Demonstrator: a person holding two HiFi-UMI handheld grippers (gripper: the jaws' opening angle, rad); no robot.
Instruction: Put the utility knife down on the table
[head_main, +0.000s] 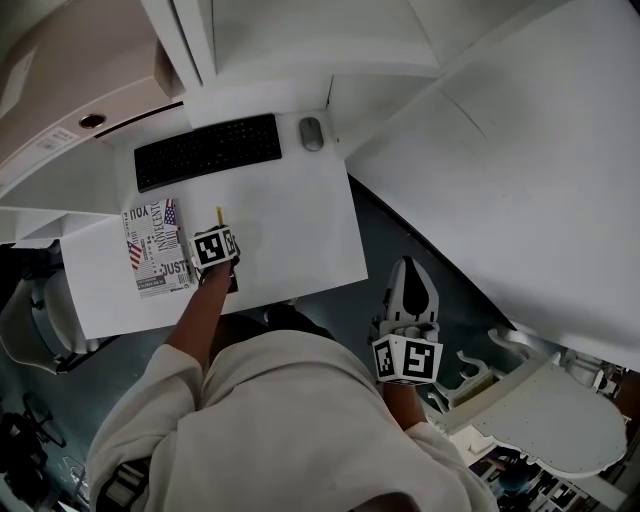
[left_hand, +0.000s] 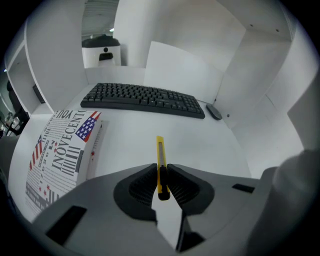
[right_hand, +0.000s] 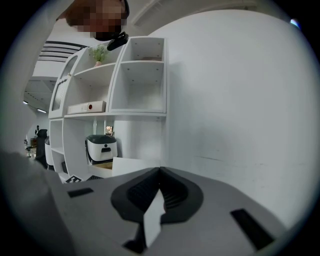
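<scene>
A slim yellow utility knife (left_hand: 160, 157) is clamped edge-on between the dark pads of my left gripper (left_hand: 162, 171), its far end sticking out toward the keyboard. In the head view the left gripper (head_main: 216, 240) hangs steeply tilted over the near left part of the white table (head_main: 300, 225), with the knife's yellow tip (head_main: 219, 216) showing past the marker cube. Whether the knife touches the table I cannot tell. My right gripper (head_main: 410, 290) is off the table by the person's right side; its jaws (right_hand: 160, 171) meet with nothing between them.
A black keyboard (head_main: 208, 150) and a grey mouse (head_main: 312, 133) lie at the table's back. A box printed with newspaper text and flags (head_main: 157, 247) lies just left of the left gripper. White shelving (right_hand: 135, 80) and partition walls surround the desk.
</scene>
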